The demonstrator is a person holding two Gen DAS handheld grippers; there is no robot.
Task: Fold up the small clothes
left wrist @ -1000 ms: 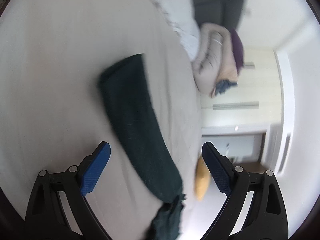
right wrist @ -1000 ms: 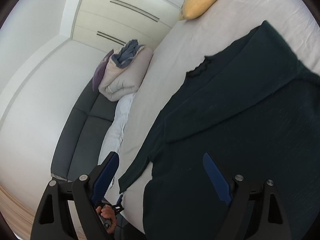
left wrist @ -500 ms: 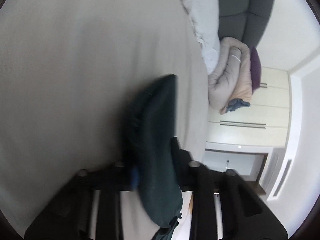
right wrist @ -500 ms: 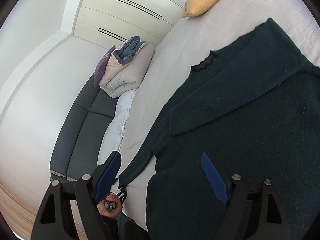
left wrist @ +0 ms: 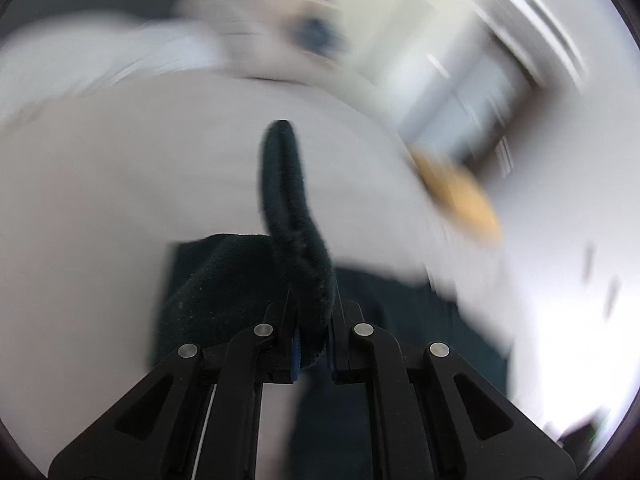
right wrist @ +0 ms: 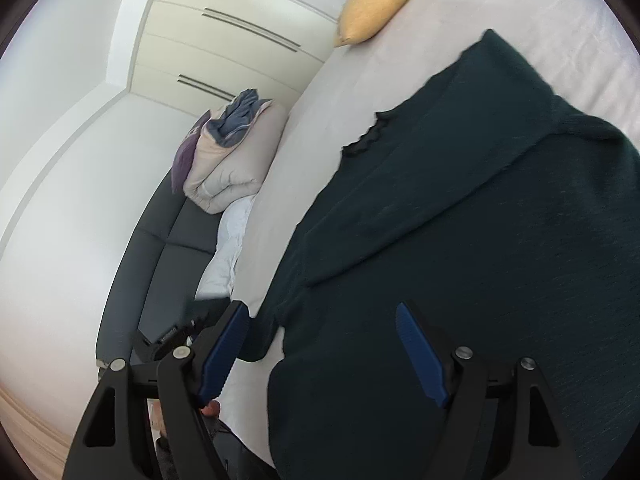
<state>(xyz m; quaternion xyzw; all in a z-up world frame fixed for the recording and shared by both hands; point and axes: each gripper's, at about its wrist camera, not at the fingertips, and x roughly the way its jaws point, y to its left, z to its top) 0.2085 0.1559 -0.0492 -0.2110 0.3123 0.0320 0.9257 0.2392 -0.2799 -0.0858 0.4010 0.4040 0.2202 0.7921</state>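
One dark green knitted sweater point(right wrist: 500, 240) lay spread on the pale bed sheet point(right wrist: 400, 60), and it was the only garment being handled. Going from the left of the right wrist view: one dark grey sofa point(right wrist: 160, 264) ran along the white wall, one folded beige duvet bundle point(right wrist: 228, 160) with a purple cushion and a blue cloth tucked into it sat on the sofa's far end, one white crumpled blanket point(right wrist: 228, 248) lay between sofa and bed, and one mustard yellow pillow point(right wrist: 376, 4) rested at the bed's far edge. One sleeve was already folded across the sweater's body, its scalloped cuff point(right wrist: 364, 140) lying on the sheet.

Two grippers were present. The left gripper point(left wrist: 314, 344) was clenched on the sweater's other sleeve point(left wrist: 288, 208), which stood up as a narrow ridge between the blue pads above the sheet; the background in that view was blurred. The right gripper point(right wrist: 320, 352) hovered released over the sweater's lower part, its blue pads point(right wrist: 418, 356) wide apart and gripping nothing.

A second earlier the left gripper had been open with the sleeve lying flat on the bed; half a second earlier it had closed on it. The right gripper had barely moved, and the loose sleeve had gone from the sheet at lower left
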